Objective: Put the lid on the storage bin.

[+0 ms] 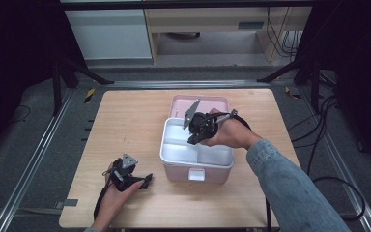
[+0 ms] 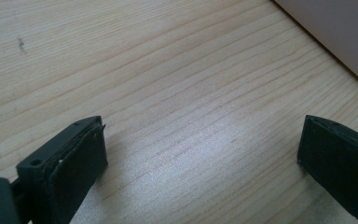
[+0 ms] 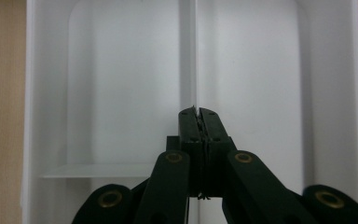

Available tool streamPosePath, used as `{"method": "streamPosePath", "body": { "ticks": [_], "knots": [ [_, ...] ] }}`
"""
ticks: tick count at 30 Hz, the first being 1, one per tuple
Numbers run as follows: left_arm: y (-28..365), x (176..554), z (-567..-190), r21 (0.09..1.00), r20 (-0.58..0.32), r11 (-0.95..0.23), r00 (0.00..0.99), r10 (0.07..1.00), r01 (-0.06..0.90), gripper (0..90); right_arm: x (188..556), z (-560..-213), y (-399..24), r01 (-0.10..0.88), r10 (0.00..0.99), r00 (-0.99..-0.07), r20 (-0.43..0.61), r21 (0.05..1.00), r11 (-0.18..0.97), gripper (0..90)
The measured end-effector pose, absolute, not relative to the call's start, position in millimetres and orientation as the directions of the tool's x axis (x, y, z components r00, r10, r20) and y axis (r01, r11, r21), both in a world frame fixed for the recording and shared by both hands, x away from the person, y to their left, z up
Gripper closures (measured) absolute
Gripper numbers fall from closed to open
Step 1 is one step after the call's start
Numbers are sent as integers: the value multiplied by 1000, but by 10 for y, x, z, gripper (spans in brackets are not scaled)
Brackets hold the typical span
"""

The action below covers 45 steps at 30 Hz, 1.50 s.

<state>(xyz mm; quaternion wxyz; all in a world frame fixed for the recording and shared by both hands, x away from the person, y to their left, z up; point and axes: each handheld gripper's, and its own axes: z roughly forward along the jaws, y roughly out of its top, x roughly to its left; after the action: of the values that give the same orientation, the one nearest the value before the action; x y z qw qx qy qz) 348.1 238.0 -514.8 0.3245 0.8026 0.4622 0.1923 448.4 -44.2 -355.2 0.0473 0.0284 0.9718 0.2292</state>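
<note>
The left gripper (image 1: 147, 181) is a black tool with a grey three-cornered plate bolted on top, small dark holes near the plate's corners. A black cable trails from it toward the near edge of the table. In the left gripper view its jaws are flat black blocks with matte pads and small round holes in their outer faces. The right gripper (image 1: 192, 140) is built the same: black body, grey three-cornered plate, black cable looping away behind it. Its black linkage arms carry brass-coloured pivot rings. The person's right arm wears a faded blue denim sleeve (image 1: 290, 183); the left wrist is bare.
</note>
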Motion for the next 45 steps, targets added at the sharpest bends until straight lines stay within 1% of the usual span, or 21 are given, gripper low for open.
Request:
{"method": "streamPosePath", "body": {
  "ticks": [7,8,11,13,15,18,22,29,31,32,36,38,42,45],
  "knots": [
    [2381,3481,-5147,698,10,-364,500,866,617,3,4483,-3605,-433,39,77,-994,-71,438,898,890],
    [2380,3481,-5147,698,10,-363,499,866,617,3,4488,-3610,-435,45,81,-995,-65,438,898,856],
    [2380,3481,-5147,698,9,-363,499,866,617,3,4492,-3596,-441,71,107,-993,-53,461,884,684],
    [2380,3481,-5147,698,10,-363,499,866,617,3,4497,-3565,-457,91,134,-989,-55,482,871,598],
    [2380,3481,-5147,698,9,-363,499,866,617,4,4517,-3538,-487,115,169,-983,-64,503,857,524],
    [2380,3481,-5148,699,9,-363,499,867,617,3,4549,-3516,-540,156,225,-972,-72,522,839,439],
    [2380,3481,-5147,698,9,-363,499,866,617,3,4591,-3497,-612,216,303,-950,-73,547,809,356],
    [2380,3481,-5147,698,9,-365,502,865,617,2,4698,-3487,-766,326,442,-895,-68,576,749,288],
    [2379,3484,-5147,697,8,-367,505,863,616,0,4726,-3475,-821,349,475,-877,-71,585,732,293],
    [2379,3485,-5147,697,7,-367,506,862,616,0,4736,-3461,-851,358,491,-868,-76,590,724,313],
    [2373,3507,-5128,692,13,-386,524,851,610,15,4774,-3397,-993,395,558,-826,-80,623,675,437],
    [2356,3534,-5099,695,28,-399,531,847,598,23,4798,-3388,-1063,416,590,-803,-84,629,657,482],
    [2326,3629,-4952,721,70,-428,556,828,546,42,4854,-3387,-1195,461,650,-757,-69,649,606,550],
    [2325,3778,-4788,722,60,-425,562,825,546,50,4904,-3422,-1283,490,702,-708,-73,665,563,596]
  ]
}}
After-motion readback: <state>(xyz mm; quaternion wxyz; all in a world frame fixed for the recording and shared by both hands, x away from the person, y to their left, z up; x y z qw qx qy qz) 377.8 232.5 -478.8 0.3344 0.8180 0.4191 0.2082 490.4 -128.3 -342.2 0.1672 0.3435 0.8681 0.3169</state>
